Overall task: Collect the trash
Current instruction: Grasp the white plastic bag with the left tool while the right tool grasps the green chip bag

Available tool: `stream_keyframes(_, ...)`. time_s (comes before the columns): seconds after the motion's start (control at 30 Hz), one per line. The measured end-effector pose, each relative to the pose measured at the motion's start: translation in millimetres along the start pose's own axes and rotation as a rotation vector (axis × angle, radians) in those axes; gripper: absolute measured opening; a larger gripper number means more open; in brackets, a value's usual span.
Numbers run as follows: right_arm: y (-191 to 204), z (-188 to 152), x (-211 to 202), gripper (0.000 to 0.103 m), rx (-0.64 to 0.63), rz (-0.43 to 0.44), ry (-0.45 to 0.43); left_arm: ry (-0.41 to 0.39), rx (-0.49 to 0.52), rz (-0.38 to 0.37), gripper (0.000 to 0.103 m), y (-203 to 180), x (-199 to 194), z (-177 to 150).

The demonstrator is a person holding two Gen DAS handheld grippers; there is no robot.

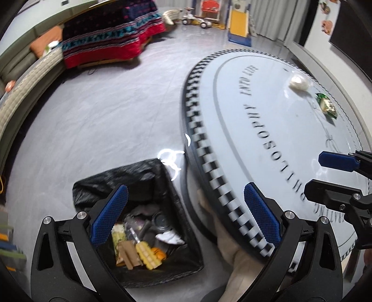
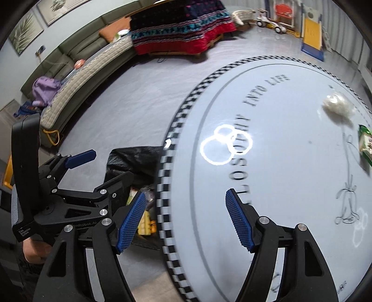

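On the floor by the table: bin (image 1: pixel 137 218) with a black bag, full of trash.
Table top (image 2: pixel 290 185): white paper ball (image 2: pixel 338 108) and green wrapper (image 2: pixel 365 145), far side.
Left claw (image 1: pixel 183 216): wide apart, holding nothing.
Right claw (image 2: pixel 186 223): wide apart, holding nothing.

A home living room: sofa (image 2: pixel 76 93), round table (image 2: pixel 290 162), children's toys (image 2: pixel 279 16)

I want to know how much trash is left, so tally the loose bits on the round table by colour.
White crumpled wad: 1
Green wrapper: 1
Total: 2, both lying on the far side of the round table.
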State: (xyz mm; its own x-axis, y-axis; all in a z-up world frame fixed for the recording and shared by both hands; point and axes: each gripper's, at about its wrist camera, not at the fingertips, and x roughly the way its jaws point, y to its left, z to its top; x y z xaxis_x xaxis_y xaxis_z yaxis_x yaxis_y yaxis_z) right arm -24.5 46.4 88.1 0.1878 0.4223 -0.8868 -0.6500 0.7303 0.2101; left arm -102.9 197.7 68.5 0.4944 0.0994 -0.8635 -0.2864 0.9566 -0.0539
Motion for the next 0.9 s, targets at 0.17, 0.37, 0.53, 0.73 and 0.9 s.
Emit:
stream_keyframes(0.17,-56,6,-15,0.072,0.071,-0.036,-0.022,0.005,0.070,-0.046,0.097,-48,16,31)
stream_keyframes(0.37,-127,16,-31,0.072,0.171,-0.098,-0.051,0.008,0.173,-0.084,0.097,-108,41,68)
stream_keyframes(0.53,-194,29,-43,0.072,0.251,-0.186,-0.076,0.020,0.259,-0.121,0.097,-162,64,98)
stream_keyframes(0.73,-260,44,-46,0.072,0.330,-0.248,-0.079,0.031,0.332,-0.168,0.097,-217,89,134)
stream_keyframes(0.9,-300,53,-45,0.072,0.377,-0.274,-0.077,0.043,0.362,-0.171,0.097,-249,113,161)
